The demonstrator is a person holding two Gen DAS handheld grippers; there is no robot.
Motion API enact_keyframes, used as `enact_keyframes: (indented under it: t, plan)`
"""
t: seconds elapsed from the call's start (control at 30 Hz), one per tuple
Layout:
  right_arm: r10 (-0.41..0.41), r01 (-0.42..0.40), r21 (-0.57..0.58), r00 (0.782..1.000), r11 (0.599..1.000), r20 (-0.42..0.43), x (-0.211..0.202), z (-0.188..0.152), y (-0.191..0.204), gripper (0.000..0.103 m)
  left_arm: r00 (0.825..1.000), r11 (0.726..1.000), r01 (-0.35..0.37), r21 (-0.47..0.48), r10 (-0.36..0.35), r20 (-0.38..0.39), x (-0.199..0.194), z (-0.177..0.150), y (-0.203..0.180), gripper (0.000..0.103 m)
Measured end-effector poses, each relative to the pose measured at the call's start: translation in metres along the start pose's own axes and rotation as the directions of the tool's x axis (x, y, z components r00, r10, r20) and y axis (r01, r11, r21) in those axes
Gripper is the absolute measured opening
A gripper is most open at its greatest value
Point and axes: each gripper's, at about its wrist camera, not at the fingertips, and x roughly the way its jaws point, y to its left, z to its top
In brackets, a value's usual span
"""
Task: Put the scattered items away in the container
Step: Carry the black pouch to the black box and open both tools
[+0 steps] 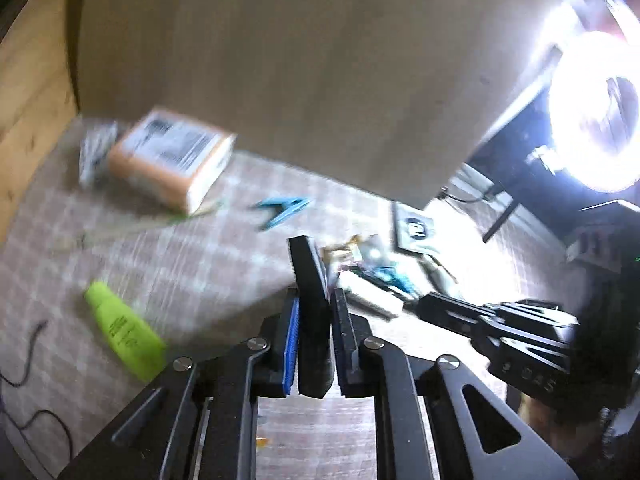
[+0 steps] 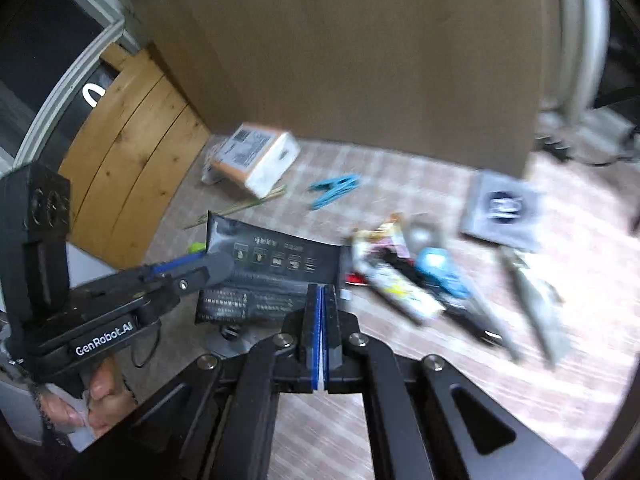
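Clamped between the left gripper's (image 1: 314,312) pads is a flat black packet (image 2: 276,268), held on edge above the checked tablecloth (image 1: 180,272). Left to right on the cloth lie a lime-green tube (image 1: 124,334), an orange-and-white carton (image 1: 172,160), a blue clothespin (image 1: 284,208) and a blurred heap of wrappers and sachets (image 2: 420,280). Behind stands a tall brown cardboard box (image 1: 300,68). Farthest right, the right gripper's (image 2: 320,320) fingers are pressed together, holding nothing.

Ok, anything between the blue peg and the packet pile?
Nothing. Only bare checked cloth lies between the peg and the pile, clearest in the right wrist view.
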Motion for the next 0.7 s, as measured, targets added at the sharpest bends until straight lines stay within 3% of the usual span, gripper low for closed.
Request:
enact_keyframes:
  t: [0.07, 0.3, 0.57, 0.7]
  plan:
    - [-0.007, 0.006, 0.025, 0.999, 1.0, 0.036, -0.025, -0.009, -0.011, 0.001, 1.0, 1.0, 0.017, 0.017, -0.017, -0.011, -0.006, -0.002, -0.009, 0.011]
    - [-0.106, 0.092, 0.113, 0.986, 0.989, 0.127, -0.097, -0.058, -0.058, 0.001, 0.999, 0.997, -0.042, 0.068, 0.042, 0.005, -0.026, -0.012, -0.038, 0.004]
    - [-0.176, 0.131, 0.24, 0.969, 0.962, 0.176, -0.163, -0.111, -0.117, 0.001, 0.999, 0.996, -0.013, 0.093, 0.01, 0.031, -0.052, -0.028, -0.056, 0.004]
    - [-0.198, 0.137, 0.284, 0.96, 0.949, 0.199, -0.191, -0.132, -0.137, 0.001, 0.998, 0.992, 0.042, 0.12, -0.048, 0.042, -0.07, -0.036, -0.083, 0.004]
